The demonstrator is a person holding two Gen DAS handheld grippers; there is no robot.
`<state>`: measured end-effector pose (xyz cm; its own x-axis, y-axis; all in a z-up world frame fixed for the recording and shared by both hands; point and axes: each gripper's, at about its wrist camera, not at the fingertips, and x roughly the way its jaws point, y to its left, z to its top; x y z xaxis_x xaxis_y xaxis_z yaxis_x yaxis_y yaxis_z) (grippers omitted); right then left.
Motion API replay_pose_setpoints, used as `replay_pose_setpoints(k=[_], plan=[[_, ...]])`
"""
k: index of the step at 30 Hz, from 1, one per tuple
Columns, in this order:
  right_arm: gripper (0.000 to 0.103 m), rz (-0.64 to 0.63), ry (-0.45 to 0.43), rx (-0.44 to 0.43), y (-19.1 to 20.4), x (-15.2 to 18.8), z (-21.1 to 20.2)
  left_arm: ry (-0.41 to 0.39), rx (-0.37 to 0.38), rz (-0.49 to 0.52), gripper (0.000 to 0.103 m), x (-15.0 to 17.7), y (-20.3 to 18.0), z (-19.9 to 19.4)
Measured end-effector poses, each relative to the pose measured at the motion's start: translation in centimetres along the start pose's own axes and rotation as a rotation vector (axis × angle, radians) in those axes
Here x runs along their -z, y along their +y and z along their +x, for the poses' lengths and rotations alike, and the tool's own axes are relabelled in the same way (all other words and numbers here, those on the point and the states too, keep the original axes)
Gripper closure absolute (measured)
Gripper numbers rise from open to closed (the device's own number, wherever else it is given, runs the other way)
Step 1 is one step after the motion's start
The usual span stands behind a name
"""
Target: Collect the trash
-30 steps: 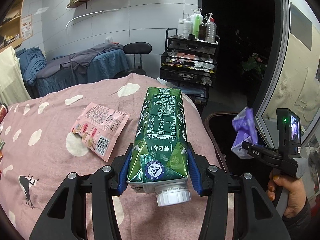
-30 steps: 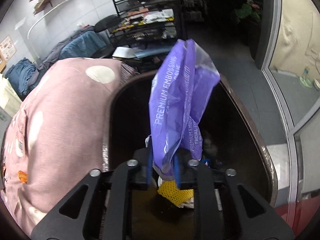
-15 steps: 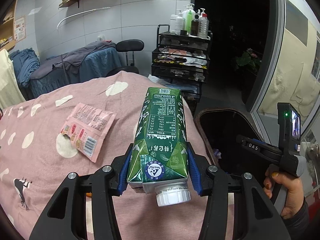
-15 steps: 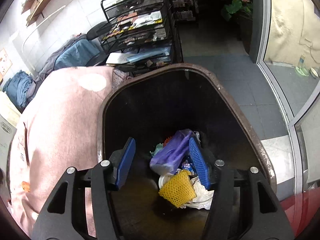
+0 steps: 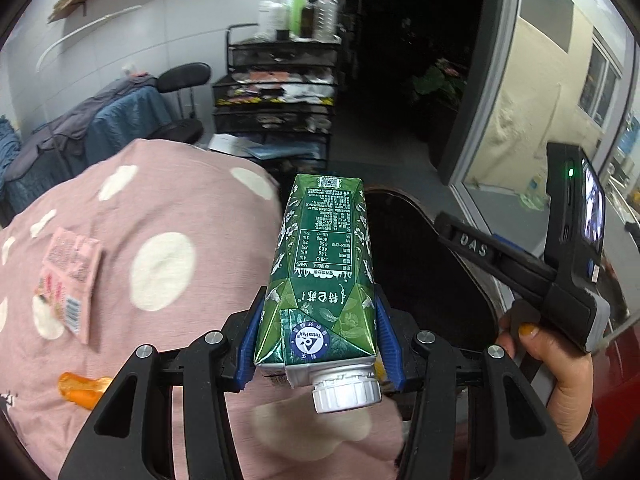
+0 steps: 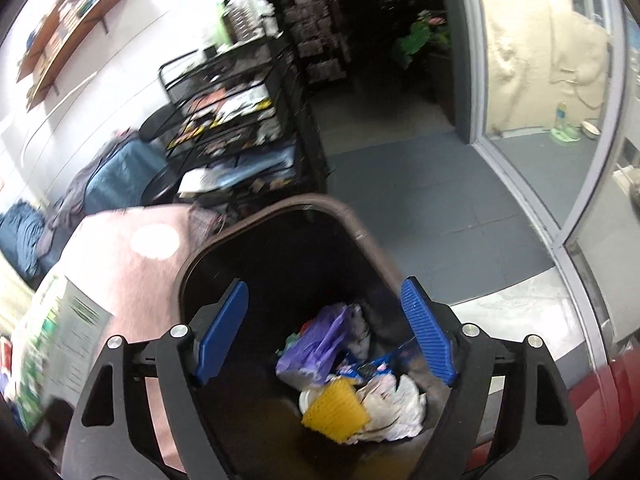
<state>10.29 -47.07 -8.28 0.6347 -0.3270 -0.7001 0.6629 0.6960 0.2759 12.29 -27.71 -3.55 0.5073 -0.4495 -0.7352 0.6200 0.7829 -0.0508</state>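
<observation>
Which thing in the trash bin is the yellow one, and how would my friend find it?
Look into the dark brown trash bin beside the pink spotted blanket. At the bottom lies a heap of trash, with a purple plastic bag and crumpled white paper. The yellow foam net is nearest the camera, the only yellow, mesh-patterned piece.

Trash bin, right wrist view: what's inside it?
Inside the trash bin lie a purple plastic bag, yellow foam netting and crumpled white wrappers. Whatever lies beneath that pile is covered.

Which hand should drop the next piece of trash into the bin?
Left. The left tool already grips the green carton right beside the dark bin. The right tool is opening with nothing between its pads; the purple bag already lies inside the bin.
</observation>
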Motion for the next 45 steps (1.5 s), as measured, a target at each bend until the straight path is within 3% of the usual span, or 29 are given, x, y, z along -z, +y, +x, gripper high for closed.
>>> replay_pose_setpoints(k=[10, 18, 20, 22, 25, 37, 45], plan=[[0.020, 0.135, -0.065, 0.061, -3.9, -1.7, -0.8, 0.146, 0.091, 0.035, 0.054, -0.7, -3.4, 5.2], [0.017, 0.154, -0.069, 0.066, -4.7, -2.0, -0.8, 0.190, 0.090, 0.074, 0.053, -0.2, -4.5, 7.4], [0.017, 0.154, -0.070, 0.066, -4.7, -1.9, -0.8, 0.189, 0.089, 0.080, 0.052, -0.1, -4.6, 7.5], [0.017, 0.160, -0.076, 0.067, -4.8, -1.9, -0.9, 0.185, 0.077, 0.097, 0.036, 0.1, -4.7, 7.6], [0.016, 0.163, -0.079, 0.069, -4.9, -1.9, -0.8, 0.162, 0.038, 0.122, 0.024, 0.1, -4.8, 7.5], [0.015, 0.148, -0.081, 0.059, -4.4, -1.8, -1.0, 0.108, 0.023, 0.171, 0.014, 0.4, -4.6, 5.9], [0.015, 0.095, -0.075, -0.002, -2.6, -1.2, -1.4, 0.037, 0.004, 0.180, 0.010, 0.9, -2.6, 2.2]])
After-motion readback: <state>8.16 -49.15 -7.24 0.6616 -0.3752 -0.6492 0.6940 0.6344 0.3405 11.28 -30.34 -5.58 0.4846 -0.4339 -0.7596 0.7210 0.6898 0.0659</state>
